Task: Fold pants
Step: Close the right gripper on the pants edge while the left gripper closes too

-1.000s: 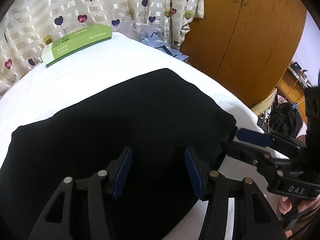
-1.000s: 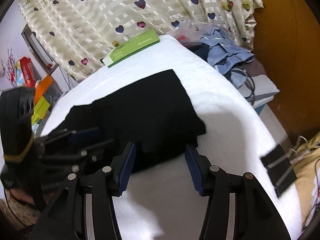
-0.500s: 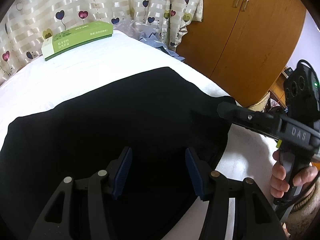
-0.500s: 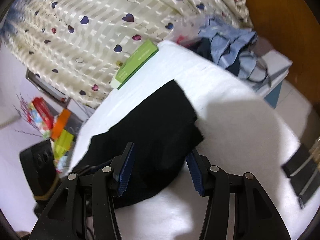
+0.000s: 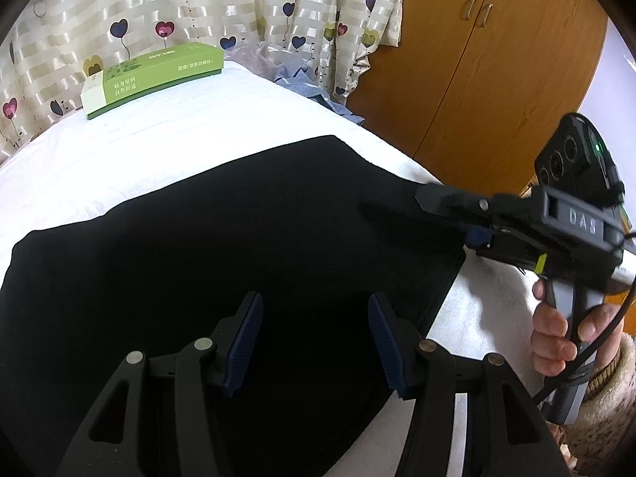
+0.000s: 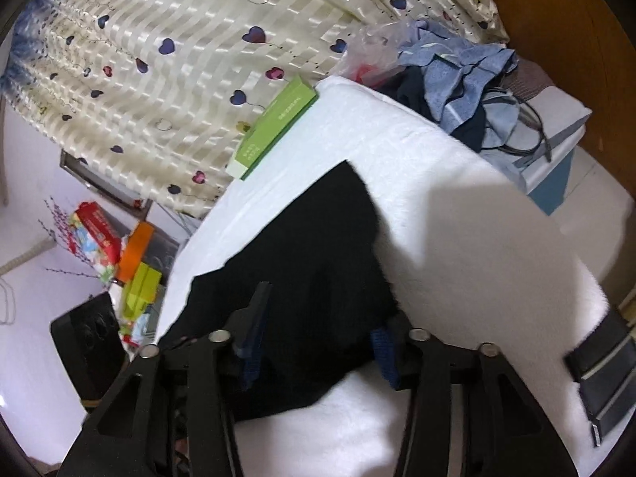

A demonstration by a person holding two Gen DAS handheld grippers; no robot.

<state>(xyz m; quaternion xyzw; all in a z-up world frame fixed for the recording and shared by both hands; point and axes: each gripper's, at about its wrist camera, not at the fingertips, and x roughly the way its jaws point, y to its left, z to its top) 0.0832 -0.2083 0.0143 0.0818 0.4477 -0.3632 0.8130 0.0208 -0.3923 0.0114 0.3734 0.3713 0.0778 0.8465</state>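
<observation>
- One pair of black pants [image 5: 238, 238] lies spread flat on one white bed [image 5: 139, 147], covering most of the near half of the sheet; in the right wrist view the pants [image 6: 310, 262] run from the gripper up toward the middle of the bed.
- Two grippers in sight. Left gripper [image 5: 314, 342] hovers over the near part of the pants, its two blue pads [image 5: 246, 342] standing wide apart, nothing pinched between them.
- Right gripper [image 5: 453, 214] reaches in from the right side, tilted over, at the pants' right edge. Its jaws are closing; black cloth sits between the two blue pads [image 6: 383, 351] in the right wrist view. Cannot tell whether the pads already press on it.
- One hand [image 5: 556, 330] wraps the right gripper's grey handle; one fuzzy sleeve cuff [image 5: 608, 381] shows below it.
- One green box [image 5: 155, 75] lies at the far edge of the bed, well apart from the pants, against the curtain [image 5: 238, 12].
- One curtain, cream striped, printed with many hearts.
- One heap of blue clothes [image 6: 461, 79] beyond the bed's far corner.
- One wooden wardrobe [image 5: 477, 79] with two door handles [image 5: 477, 8], at right.
- One black binder clip [image 6: 600, 373] at the bed's right edge.
</observation>
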